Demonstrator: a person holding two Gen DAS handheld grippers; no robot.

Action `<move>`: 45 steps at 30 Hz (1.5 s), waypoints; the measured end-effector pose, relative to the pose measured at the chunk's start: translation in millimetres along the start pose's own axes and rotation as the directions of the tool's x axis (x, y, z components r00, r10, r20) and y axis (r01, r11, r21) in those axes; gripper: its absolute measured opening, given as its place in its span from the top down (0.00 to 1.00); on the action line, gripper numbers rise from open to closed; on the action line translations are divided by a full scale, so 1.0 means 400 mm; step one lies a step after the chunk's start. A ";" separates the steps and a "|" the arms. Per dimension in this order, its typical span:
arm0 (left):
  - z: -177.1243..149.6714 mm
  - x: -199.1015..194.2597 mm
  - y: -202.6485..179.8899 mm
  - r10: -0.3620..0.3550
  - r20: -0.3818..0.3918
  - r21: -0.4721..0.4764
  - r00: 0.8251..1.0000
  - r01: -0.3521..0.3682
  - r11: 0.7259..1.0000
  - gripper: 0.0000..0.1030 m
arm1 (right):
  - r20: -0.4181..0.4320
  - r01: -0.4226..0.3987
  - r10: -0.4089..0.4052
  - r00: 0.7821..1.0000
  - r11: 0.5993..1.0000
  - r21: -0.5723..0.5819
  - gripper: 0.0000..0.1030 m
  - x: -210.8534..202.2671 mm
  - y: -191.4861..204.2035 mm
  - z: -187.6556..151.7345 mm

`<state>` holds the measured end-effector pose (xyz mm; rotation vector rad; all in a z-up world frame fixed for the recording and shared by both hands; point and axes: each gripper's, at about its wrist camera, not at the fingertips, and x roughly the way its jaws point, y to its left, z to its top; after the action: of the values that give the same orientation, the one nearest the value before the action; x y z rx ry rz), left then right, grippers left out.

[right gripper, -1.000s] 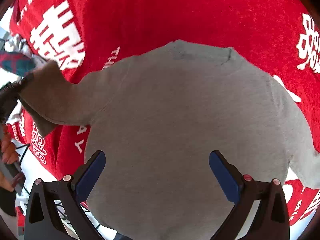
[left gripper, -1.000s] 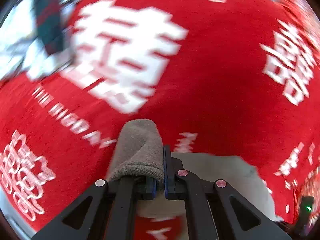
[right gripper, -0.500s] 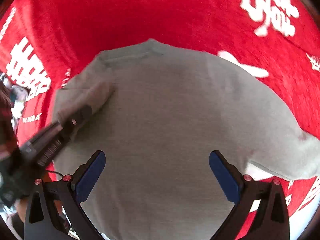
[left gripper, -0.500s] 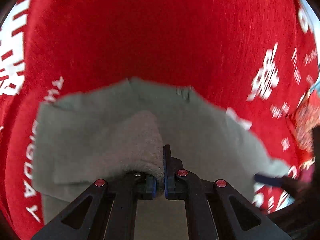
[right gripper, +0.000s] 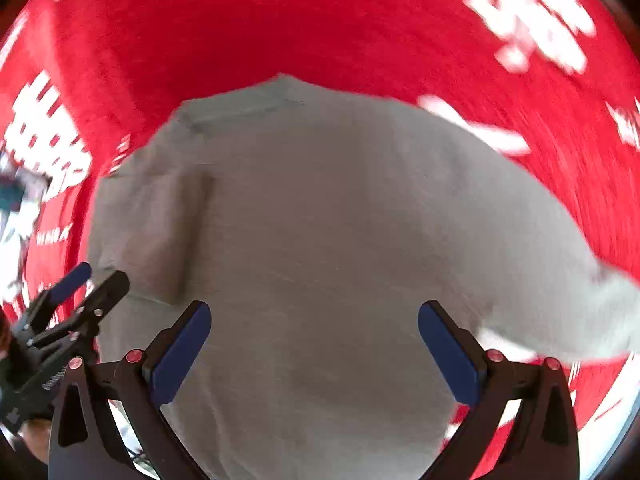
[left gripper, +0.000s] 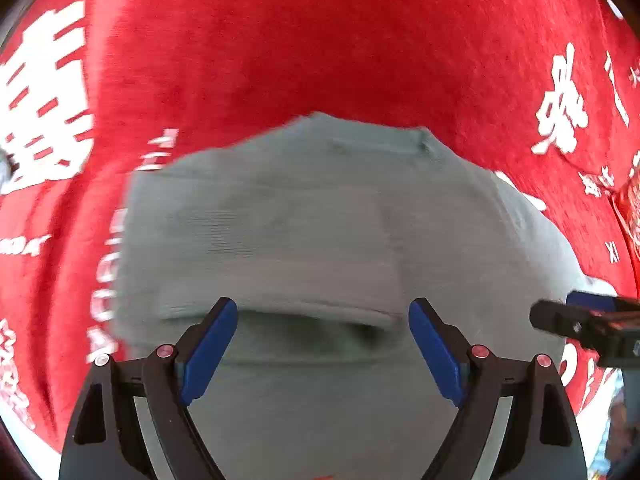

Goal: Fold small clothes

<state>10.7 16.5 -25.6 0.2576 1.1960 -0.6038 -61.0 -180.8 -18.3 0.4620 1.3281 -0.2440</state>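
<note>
A small grey sweater lies flat on the desk, which is covered by a red cloth printed with white characters and lettering. The collar sits at the far edge of the garment. One sleeve is folded in across the chest, its cuff edge lying just ahead of the left tongs. The other sleeve trails out to the right, over the red cloth.

The left tongs hang over the near part of the sweater, pointing steeply down. Their jaws are opening and stand wide apart, blue pads facing each other with nothing gripped between them; only the flat grey fabric and the edge of the folded sleeve show in the gap below.

The right tongs are also spread wide, pointing down over the body of the sweater, holding nothing. The cloth beneath them lies smooth and undisturbed.

From the right-hand camera, the left tool shows at the near left, just off the folded sleeve, with a bit of the person's hand behind it. At the far left edge something dark green and white lies blurred on the desk; I cannot tell what it is.
</note>
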 end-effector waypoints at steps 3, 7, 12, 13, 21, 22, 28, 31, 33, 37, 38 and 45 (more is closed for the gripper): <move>-0.006 -0.050 0.108 0.096 0.006 -0.065 0.995 -0.096 0.993 0.14 | 0.035 0.000 0.009 0.999 0.975 -0.224 0.00 0.016 0.155 0.025; -0.019 -0.046 0.275 0.236 -0.041 -0.178 0.971 -0.240 0.954 0.14 | 0.095 0.152 -0.120 0.988 0.844 -0.514 0.00 0.107 0.344 0.014; -0.003 0.060 0.367 0.216 -0.114 -0.237 0.970 -0.238 0.942 0.14 | 0.218 0.332 -0.251 0.943 0.755 -0.566 0.67 0.159 0.398 0.023; -0.006 0.083 0.365 0.226 -0.126 -0.219 0.966 -0.249 0.943 0.14 | 0.179 0.259 -0.195 0.964 0.829 -0.495 0.89 0.136 0.363 0.041; -0.006 0.104 0.361 0.186 -0.117 -0.192 0.976 -0.206 0.960 0.14 | 0.152 -0.272 0.230 0.961 0.881 0.386 0.48 0.074 -0.121 0.014; 0.008 0.103 0.362 0.178 -0.125 -0.184 0.976 -0.199 0.962 0.14 | 0.164 -0.303 0.255 0.953 0.836 0.458 0.31 0.077 -0.165 -0.012; 0.123 0.141 0.413 0.130 -0.115 -0.190 0.985 -0.150 0.970 0.14 | 0.234 -0.381 0.301 0.924 0.732 0.565 0.31 0.073 -0.259 -0.059; 0.170 0.214 0.428 0.070 -0.175 -0.200 0.982 -0.105 0.974 0.14 | 0.261 -0.404 0.309 0.915 0.671 0.622 0.31 0.082 -0.283 -0.065; 0.196 0.215 0.416 0.046 -0.154 -0.172 0.987 -0.073 0.982 0.37 | 0.252 -0.397 0.309 0.917 0.658 0.640 0.52 0.078 -0.307 -0.060; 0.214 0.178 0.397 -0.004 -0.101 -0.136 0.995 -0.010 0.991 0.91 | 0.255 -0.416 0.328 0.909 0.715 0.562 0.92 0.038 -0.284 -0.019; 0.213 0.166 0.402 -0.007 -0.081 -0.139 0.997 -0.005 0.990 0.91 | 0.261 -0.413 0.321 0.911 0.741 0.530 0.92 0.039 -0.256 -0.008; 0.191 0.196 0.492 0.069 -0.106 -0.192 0.992 -0.089 0.977 0.96 | 0.196 -0.280 0.203 0.959 0.782 0.556 0.92 0.072 -0.270 -0.024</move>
<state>200.5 115.9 -94.7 0.1685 1.3248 -0.4039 -108.9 -269.3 -67.5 1.1145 1.0361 -0.4608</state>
